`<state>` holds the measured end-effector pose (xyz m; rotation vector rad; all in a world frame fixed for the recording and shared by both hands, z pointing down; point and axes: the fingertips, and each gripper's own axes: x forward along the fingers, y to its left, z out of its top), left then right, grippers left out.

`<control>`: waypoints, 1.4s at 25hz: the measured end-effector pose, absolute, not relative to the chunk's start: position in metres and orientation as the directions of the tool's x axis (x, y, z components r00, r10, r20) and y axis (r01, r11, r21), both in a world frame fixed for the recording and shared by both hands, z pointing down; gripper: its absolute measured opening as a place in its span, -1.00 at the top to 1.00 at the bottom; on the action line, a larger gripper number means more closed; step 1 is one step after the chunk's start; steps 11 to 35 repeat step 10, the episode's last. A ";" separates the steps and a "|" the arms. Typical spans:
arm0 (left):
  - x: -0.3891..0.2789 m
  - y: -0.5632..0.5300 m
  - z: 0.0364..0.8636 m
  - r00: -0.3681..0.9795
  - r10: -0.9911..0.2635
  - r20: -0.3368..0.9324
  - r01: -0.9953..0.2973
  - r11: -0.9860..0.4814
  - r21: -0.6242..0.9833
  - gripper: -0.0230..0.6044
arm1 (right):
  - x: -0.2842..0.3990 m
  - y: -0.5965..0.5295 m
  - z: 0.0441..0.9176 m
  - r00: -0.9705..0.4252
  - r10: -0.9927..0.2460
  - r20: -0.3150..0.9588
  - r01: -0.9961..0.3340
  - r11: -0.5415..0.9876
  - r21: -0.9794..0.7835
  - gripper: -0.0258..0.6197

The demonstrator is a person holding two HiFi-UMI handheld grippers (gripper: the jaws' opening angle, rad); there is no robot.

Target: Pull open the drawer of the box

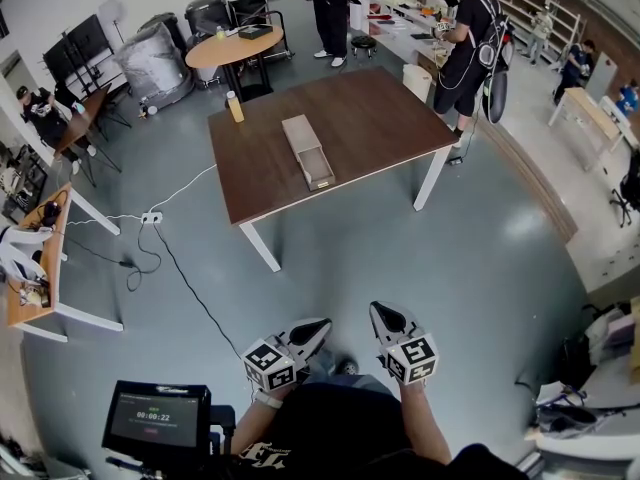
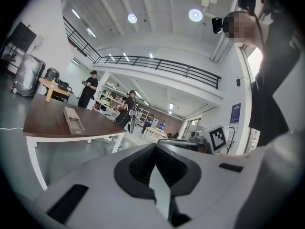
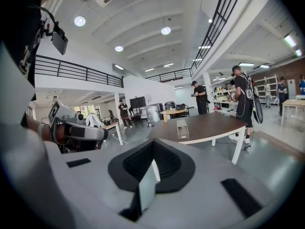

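Observation:
A long tan box (image 1: 306, 150) lies on the brown table (image 1: 380, 118), well away from me across the grey floor. Its drawer (image 1: 319, 172) sticks out toward the table's near edge and looks open. The box also shows small in the left gripper view (image 2: 73, 119) and the right gripper view (image 3: 182, 128). My left gripper (image 1: 312, 328) and right gripper (image 1: 383, 313) are held close to my body, side by side and far from the table. Both are shut with nothing between the jaws, seen too in the left gripper's (image 2: 155, 163) and the right gripper's (image 3: 153, 162) own views.
A yellow bottle (image 1: 235, 107) stands at the table's far left corner. Behind it is a round wooden table (image 1: 235, 46). Two people stand beyond the table. A cable with a power strip (image 1: 152, 217) runs over the floor at left. A screen (image 1: 155, 415) sits at lower left.

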<state>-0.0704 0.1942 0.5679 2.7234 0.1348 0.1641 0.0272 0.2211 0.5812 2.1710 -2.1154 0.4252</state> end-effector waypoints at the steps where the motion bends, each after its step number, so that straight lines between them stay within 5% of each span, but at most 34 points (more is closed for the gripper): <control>1: -0.071 0.193 0.568 0.989 0.117 0.095 0.069 -0.913 0.403 0.93 | 0.027 0.220 0.582 0.007 -0.968 0.251 -0.990 -0.041 -0.134 0.96; 35: -0.072 0.189 0.571 0.990 0.102 0.095 0.055 -0.913 0.405 0.93 | 0.026 0.216 0.583 0.001 -0.967 0.255 -0.991 -0.034 -0.126 0.96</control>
